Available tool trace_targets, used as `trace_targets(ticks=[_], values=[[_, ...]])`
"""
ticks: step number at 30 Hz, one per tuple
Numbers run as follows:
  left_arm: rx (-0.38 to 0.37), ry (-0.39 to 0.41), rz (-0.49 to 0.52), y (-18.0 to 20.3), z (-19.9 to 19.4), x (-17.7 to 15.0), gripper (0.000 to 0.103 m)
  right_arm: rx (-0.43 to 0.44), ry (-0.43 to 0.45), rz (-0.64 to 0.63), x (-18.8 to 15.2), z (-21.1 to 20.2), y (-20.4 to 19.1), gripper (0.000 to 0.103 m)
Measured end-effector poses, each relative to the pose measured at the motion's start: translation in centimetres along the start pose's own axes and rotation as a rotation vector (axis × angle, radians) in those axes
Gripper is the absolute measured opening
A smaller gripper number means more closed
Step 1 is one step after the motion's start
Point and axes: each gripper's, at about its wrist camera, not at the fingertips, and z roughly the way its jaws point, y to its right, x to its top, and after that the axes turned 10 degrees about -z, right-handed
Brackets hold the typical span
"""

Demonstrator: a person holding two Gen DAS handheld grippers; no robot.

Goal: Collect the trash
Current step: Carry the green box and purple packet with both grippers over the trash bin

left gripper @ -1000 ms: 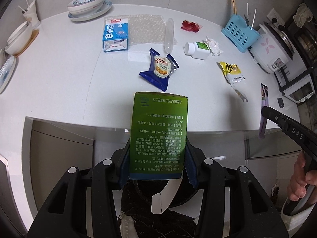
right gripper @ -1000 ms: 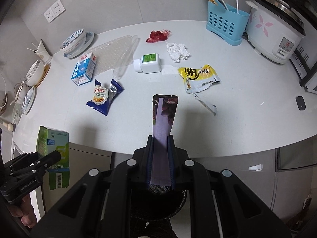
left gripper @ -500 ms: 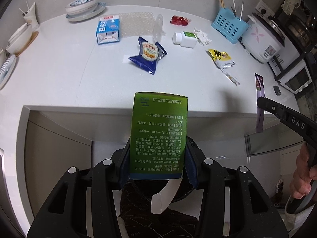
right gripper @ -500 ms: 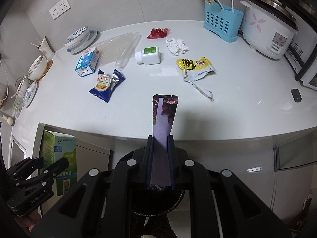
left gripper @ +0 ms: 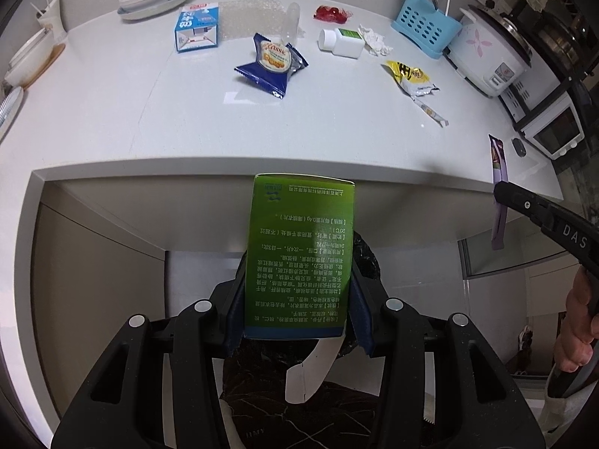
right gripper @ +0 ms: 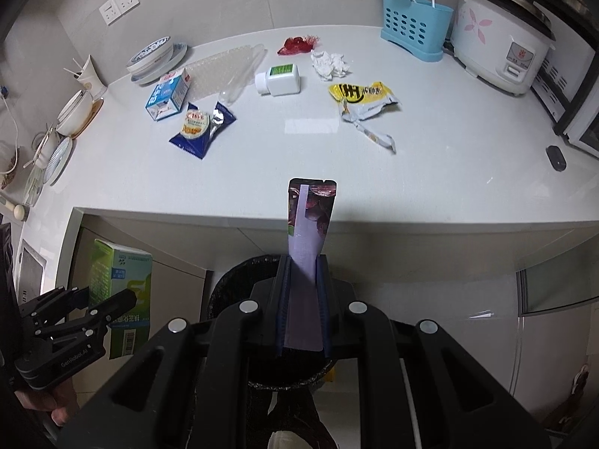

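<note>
A: Largest first: one smooth white countertop point(right gripper: 430, 172), one black-lined round bin point(right gripper: 239, 284) below its edge.

B: Your left gripper point(left gripper: 297, 284) pinches one rectangular green cardboard carton point(left gripper: 299, 262); your right gripper point(right gripper: 303, 303) pinches one flat glossy purple sachet point(right gripper: 309, 224), both over the bin.

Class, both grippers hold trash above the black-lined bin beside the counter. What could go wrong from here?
1. The green carton in the left gripper is wide, with a loose white flap; it might catch on the bin rim.
2. The purple sachet in the right gripper is thin and light; released off-centre, it may flutter outside the bin.
</note>
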Motion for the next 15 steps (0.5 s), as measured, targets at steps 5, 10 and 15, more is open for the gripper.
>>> trace_targets(ticks=[5,10,15], values=[[-0.005,-0.024,0.001,-0.2,0.9,-1.1,0.045,0.013,-0.017,-0.014,-1.9,0.6,-0.6,0.013],[-0.028,-0.053,-0.008,-0.4,2.0,-2.0,0.045,0.037,-0.033,-0.022,-3.6,1.7,-1.3,0.013],[-0.014,-0.064,-0.001,-0.4,3.2,-2.6,0.045,0.039,-0.048,-0.034,-4.9,2.9,-1.9,0.013]])
